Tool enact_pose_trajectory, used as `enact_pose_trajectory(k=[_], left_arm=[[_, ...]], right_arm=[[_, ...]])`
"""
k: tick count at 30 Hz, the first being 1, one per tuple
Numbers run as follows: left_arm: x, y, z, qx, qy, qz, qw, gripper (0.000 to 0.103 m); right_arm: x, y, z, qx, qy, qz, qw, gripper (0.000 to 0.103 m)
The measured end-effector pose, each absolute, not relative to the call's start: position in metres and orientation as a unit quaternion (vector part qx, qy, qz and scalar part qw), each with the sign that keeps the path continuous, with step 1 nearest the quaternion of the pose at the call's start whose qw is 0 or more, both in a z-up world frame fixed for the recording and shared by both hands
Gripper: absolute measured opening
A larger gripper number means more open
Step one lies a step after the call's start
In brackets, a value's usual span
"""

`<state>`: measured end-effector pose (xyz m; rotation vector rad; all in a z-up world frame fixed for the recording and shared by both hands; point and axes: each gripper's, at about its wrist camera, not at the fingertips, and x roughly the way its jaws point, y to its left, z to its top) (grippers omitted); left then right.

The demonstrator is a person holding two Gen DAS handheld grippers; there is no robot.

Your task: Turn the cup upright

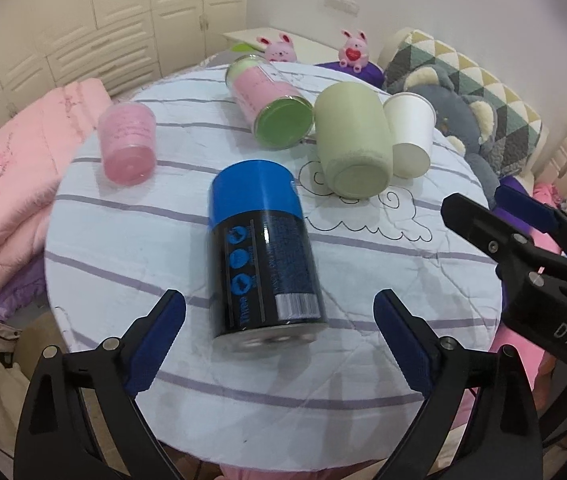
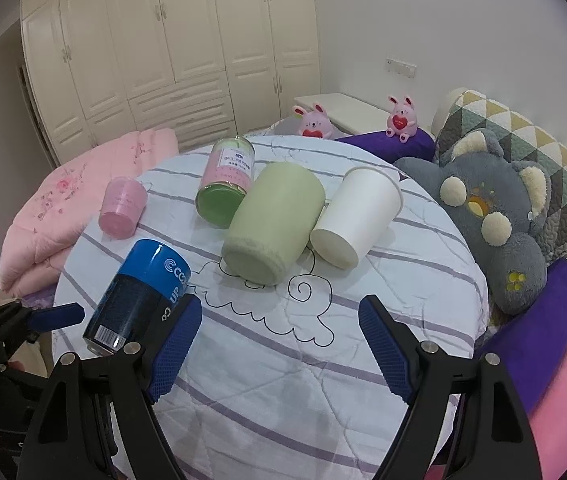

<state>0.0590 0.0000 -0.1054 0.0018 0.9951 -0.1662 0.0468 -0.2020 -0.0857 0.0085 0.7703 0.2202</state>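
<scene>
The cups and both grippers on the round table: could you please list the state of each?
Blue-and-black can: lying on its side.
Pink cup: lying down.
Pink-labelled jar: lying down.
Green cup: lying down.
White paper cup: lying down.
Left gripper: open, empty.
Right gripper: open, empty.

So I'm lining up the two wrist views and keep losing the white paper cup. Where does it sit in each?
Left wrist view: white paper cup lies on its side, upper right of centre, touching the right flank of the pale green cup.
Right wrist view: white paper cup right of centre, again just right of the pale green cup.
Shared landmark: the black cloud drawing on the striped cloth.
</scene>
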Motion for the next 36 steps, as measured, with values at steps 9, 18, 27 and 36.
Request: enact_pose_trajectory(k=[9,18,27,36], left_arm=[[0.038,0.011,-0.079,-0.010,0.432,-0.062,0.900,0.097],[0.024,0.022,-0.061,-0.008,0.405,-0.020,0.914,0.097],[0.021,0.028,-0.065,-0.005,0.407,-0.008,0.913,0.097],[0.023,0.035,-0.070,-0.007,0.415,-0.008,0.910,0.097]], right_arm=[[0.033,-0.198,-0.073,0.003,0.358,0.108,0.927,0.082],[0.020,-0.192,-0.059,0.003,0.339,0.106,0.935,0.082],[0.018,-0.186,-0.059,-0.005,0.341,0.108,0.934,0.082],[0.021,-0.179,-0.064,-0.006,0.354,0.114,0.928,0.082]])
